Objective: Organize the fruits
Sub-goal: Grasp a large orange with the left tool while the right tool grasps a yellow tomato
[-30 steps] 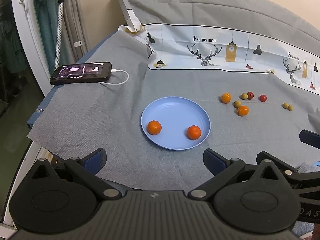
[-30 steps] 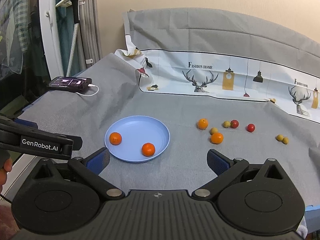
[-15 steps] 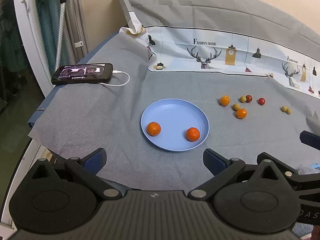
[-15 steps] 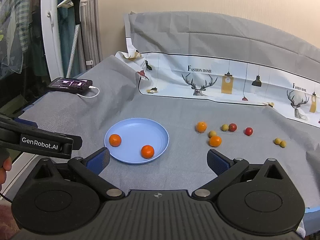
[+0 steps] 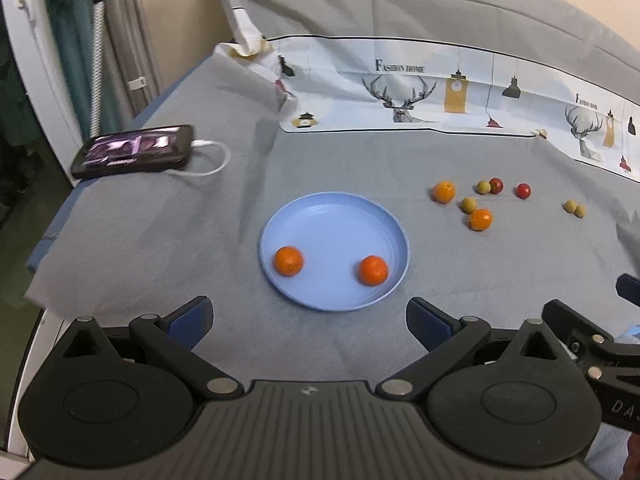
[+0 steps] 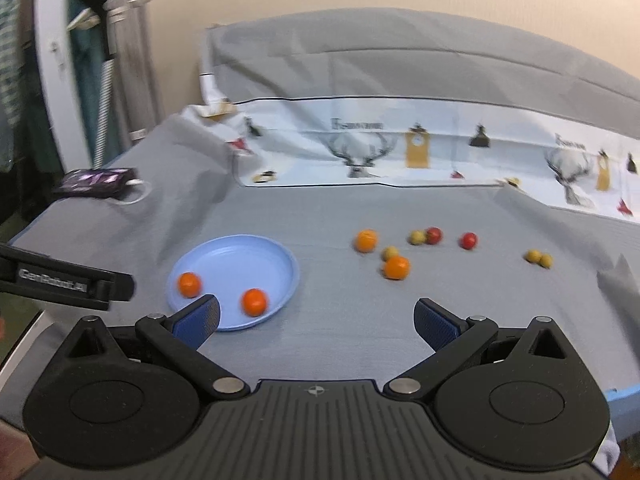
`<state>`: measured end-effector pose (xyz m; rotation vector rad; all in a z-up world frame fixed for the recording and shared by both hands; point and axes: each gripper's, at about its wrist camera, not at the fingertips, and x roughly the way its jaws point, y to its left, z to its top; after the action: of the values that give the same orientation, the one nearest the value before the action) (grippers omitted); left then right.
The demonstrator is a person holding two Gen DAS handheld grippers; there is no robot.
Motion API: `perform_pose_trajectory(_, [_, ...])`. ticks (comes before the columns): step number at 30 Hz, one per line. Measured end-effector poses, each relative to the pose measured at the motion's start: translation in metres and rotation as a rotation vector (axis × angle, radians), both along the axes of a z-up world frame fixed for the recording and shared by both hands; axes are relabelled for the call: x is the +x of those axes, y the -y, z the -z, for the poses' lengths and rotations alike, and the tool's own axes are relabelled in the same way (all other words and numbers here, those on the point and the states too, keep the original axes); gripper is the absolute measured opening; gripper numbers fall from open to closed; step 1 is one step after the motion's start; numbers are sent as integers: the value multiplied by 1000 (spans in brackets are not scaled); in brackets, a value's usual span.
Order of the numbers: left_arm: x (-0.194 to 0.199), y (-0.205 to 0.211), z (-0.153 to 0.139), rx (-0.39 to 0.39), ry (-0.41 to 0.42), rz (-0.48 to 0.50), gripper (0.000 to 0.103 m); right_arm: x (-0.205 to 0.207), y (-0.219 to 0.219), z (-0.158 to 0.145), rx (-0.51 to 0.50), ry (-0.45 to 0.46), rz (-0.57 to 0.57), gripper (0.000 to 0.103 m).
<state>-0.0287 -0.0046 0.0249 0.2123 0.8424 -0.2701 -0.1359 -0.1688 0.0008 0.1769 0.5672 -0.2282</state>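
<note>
Two round oranges (image 5: 288,261) (image 5: 373,269) are seen in a smooth round blue plate (image 5: 320,216) on the grey cloth-covered tabletop (image 5: 160,220) | loose oranges (image 5: 479,219), red and yellow-green fruits (image 5: 523,190) are scattered right of it | left claw (image 5: 308,318) and right claw (image 6: 316,316) are held wide open, empty, above the near edge.

Printed cloth (image 5: 400,80) reads "Fashion home".

A grey cloth (image 5: 160,232) covers the surface, bearing a blue plate (image 5: 320,216) near the middle, loose small fruits (image 5: 478,219) to its right, a phone (image 5: 134,151) with a white cable (image 5: 212,160) far left, and a printed sheet (image 5: 400,92) along the far edge.
</note>
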Motion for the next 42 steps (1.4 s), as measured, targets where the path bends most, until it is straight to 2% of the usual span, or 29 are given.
perform_pose_trajectory(7, [43, 76, 22, -2, -63, 80, 103, 10, 87, 29, 0, -21, 219, 102])
perform_pose_trajectory(11, [71, 135, 50, -21, -127, 135, 103, 23, 159, 57, -15, -39, 366, 102])
perform_pose_trajectory(16, [105, 208, 94, -2, -168, 187, 103, 59, 247, 93, -55, -60, 459, 102])
perform_pose_trajectory(20, [134, 255, 127, 13, -206, 196, 103, 95, 314, 132, -92, -136, 523, 102])
perform_pose_trajectory(23, [154, 281, 150, 33, -223, 182, 103, 116, 354, 166, -83, -192, 549, 102])
perform_pose_trajectory(29, [184, 309, 189, 86, -267, 161, 103, 152, 387, 208, -58, -224, 504, 102])
perform_pose_trajectory(32, [190, 311, 197, 95, -284, 158, 102, 155, 392, 213, -37, -159, 482, 101])
perform_pose_trajectory(33, [188, 308, 194, 70, -255, 153, 85, 153, 389, 211, -48, -139, 463, 88])
perform_pose_trajectory(34, [184, 306, 191, 43, -223, 156, 69, 152, 386, 209, -74, -125, 441, 60])
perform_pose_trajectory(35, [182, 305, 188, 34, -221, 181, 44, 151, 380, 207, -100, -120, 411, 39])
perform_pose_trajectory(36, [179, 306, 187, 54, -220, 188, 43, 152, 377, 206, -121, -138, 404, 27])
perform_pose_trajectory(42, [163, 284, 170, 24, -204, 216, 43, 125, 369, 187, -8, -132, 473, 27])
